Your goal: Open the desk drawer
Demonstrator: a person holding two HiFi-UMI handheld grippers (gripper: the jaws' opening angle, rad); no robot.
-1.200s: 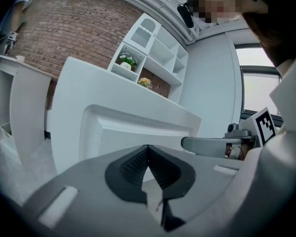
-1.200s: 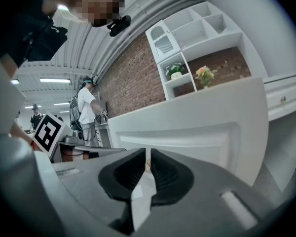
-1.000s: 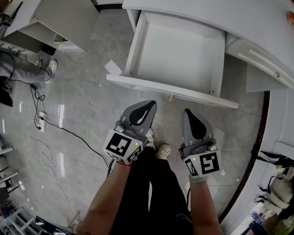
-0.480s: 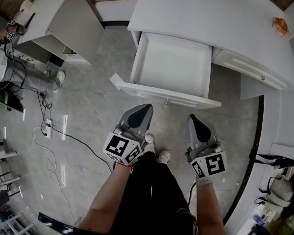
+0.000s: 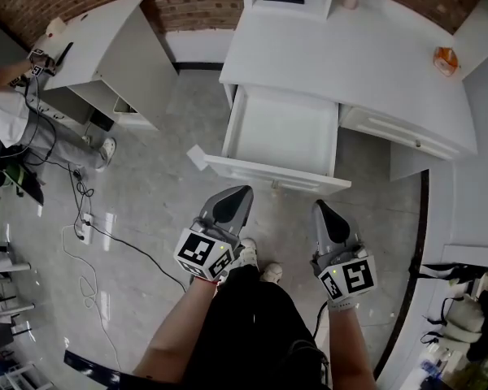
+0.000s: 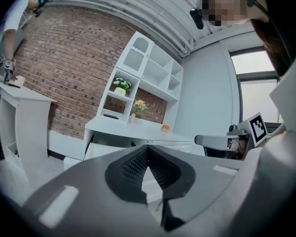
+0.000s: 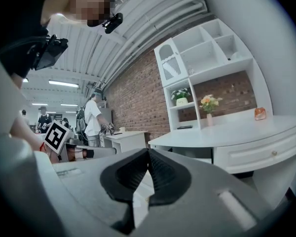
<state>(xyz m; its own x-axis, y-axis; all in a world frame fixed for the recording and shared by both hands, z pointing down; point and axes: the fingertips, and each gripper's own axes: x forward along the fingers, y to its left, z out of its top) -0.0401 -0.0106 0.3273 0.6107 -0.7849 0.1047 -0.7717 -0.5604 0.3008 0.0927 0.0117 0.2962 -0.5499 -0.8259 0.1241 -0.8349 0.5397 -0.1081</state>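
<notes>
1. Straight ahead at the far centre of the head view, the drawer (image 5: pixel 281 136) stood pulled well out of the white surface (image 5: pixel 342 55). Its inside was bare and its front panel was the part nearest the person.
2. Just right of it, a second drawer (image 5: pixel 398 130) in the same surface sat flush and closed.
3. On the near side of the open drawer's front, and apart from it, the left gripper (image 5: pixel 241 193) hung over the grey floor (image 5: pixel 146 161). In the left gripper view its ribbed pads (image 6: pixel 133 164) met at the tips with nothing between them.
4. To its right, the right gripper (image 5: pixel 319 206) pointed the same way, also clear of the drawer. Its jaws were pressed together and held nothing.
5. At the far right of the surface lay a small orange object (image 5: pixel 445 59). On the white shelf unit (image 7: pixel 207 58) behind the surface stood a vase of flowers (image 7: pixel 208 104).
6. At the far left stood a second white surface (image 5: pixel 98 39) with a person (image 5: pixel 8 112) beside it. A dark cable (image 5: pixel 122 234) trailed across the floor near them.
</notes>
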